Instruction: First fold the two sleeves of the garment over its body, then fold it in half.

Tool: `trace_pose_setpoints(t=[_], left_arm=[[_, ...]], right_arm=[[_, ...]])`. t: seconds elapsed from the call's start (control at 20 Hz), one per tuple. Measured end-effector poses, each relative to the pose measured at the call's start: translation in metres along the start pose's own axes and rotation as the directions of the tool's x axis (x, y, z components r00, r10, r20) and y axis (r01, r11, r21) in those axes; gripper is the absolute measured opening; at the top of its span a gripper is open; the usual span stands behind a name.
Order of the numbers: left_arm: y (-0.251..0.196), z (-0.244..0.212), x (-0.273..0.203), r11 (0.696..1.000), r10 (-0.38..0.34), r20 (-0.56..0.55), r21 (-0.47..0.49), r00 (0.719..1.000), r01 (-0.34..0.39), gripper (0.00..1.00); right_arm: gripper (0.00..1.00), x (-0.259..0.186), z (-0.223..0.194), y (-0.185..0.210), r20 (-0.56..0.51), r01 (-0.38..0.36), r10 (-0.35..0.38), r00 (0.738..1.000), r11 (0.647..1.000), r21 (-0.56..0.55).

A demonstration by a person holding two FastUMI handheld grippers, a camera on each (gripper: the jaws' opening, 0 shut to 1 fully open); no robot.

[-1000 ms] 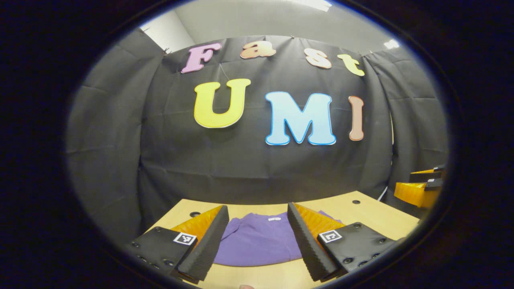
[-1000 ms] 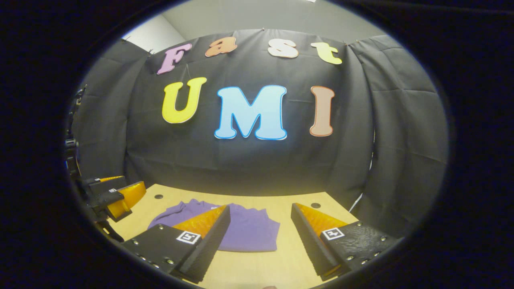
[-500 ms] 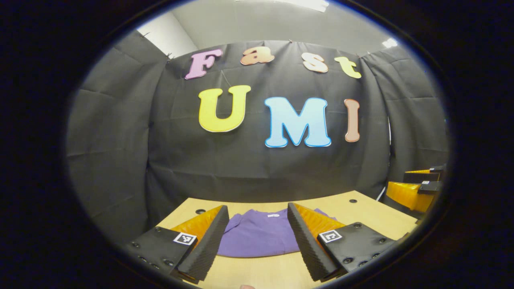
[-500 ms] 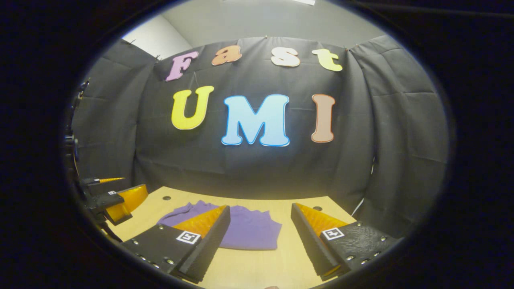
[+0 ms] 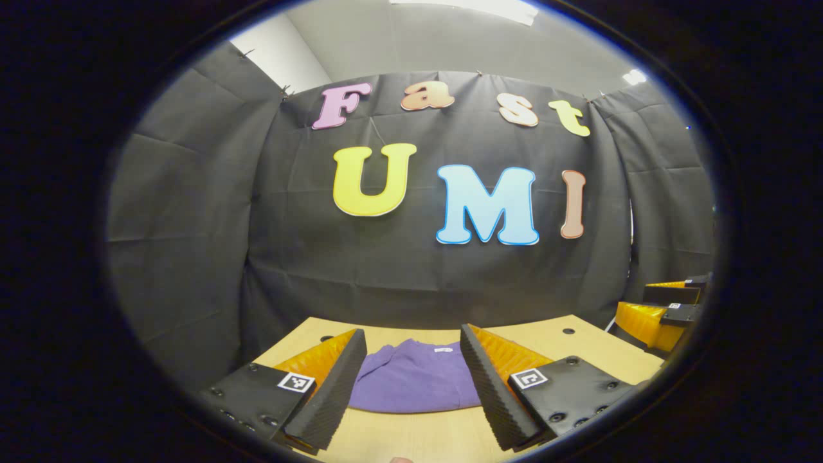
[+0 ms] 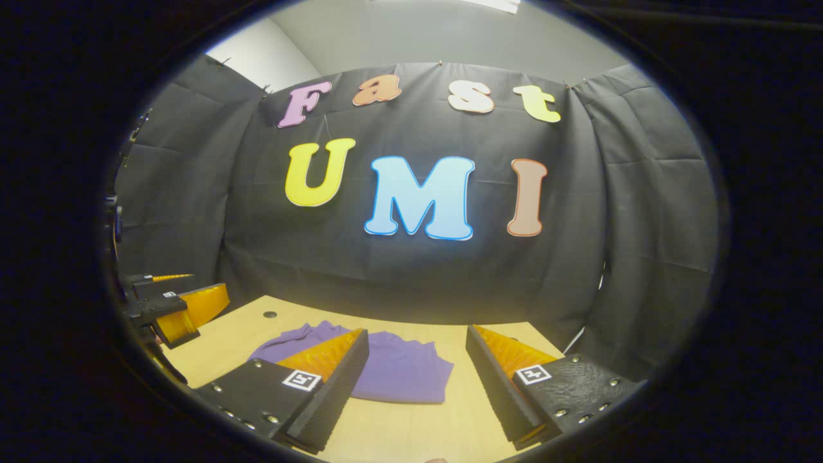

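A purple garment [image 5: 415, 386] lies flat on the wooden table [image 5: 578, 347], folded into a compact shape, with a small white label at its far collar edge. My left gripper [image 5: 411, 337] hovers open above its near edge, and the cloth shows between the two fingers. In the right gripper view the same garment [image 6: 398, 373] lies ahead and to the left, partly behind one finger. My right gripper [image 6: 416, 334] is open with nothing in it, over bare table beside the garment's right edge. Neither gripper touches the cloth.
The right gripper [image 5: 662, 312] shows at the far right of the left gripper view, the left gripper [image 6: 173, 308] at the far left of the right gripper view. The black cloth wall stands close behind the table [image 6: 218, 341]. Small round holes [image 5: 568, 331] mark the tabletop's far corners.
Both grippers have drawn back a little from the garment, which now looks smaller and farther off. Both stay open. The garment has not moved.
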State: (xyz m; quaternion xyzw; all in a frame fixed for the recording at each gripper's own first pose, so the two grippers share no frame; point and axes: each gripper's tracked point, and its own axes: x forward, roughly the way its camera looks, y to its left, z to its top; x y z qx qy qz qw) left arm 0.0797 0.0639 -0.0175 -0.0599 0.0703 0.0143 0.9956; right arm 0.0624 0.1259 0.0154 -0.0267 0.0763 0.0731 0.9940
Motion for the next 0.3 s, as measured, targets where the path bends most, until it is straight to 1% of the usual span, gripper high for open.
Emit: trace_pose_setpoints(t=[0.15,0.2,0.25,0.3], left_arm=[[-0.0005,-0.002,0.0021,1.0,-0.007,-0.003,-0.003,1.0,0.007,0.96],[-0.0012,-0.0021,0.0021,1.0,-0.009,-0.004,0.001,1.0,0.009,0.96],[-0.0015,-0.0015,0.0028,1.0,-0.011,-0.003,0.006,1.0,0.011,0.95],[-0.0022,-0.0007,0.0037,1.0,-0.012,-0.002,0.009,1.0,0.012,0.96]], right_arm=[[0.94,0.0021,-0.0016,0.0018,-0.005,0.0,0.0,1.0,1.0,-0.002],[1.0,0.0029,-0.0018,0.0018,-0.004,0.002,-0.002,1.0,1.0,-0.004],[1.0,0.0038,-0.0014,0.0023,-0.003,0.005,-0.005,1.0,1.0,-0.004],[1.0,0.0036,-0.0007,0.0023,-0.002,0.007,-0.007,1.0,1.0,-0.004]])
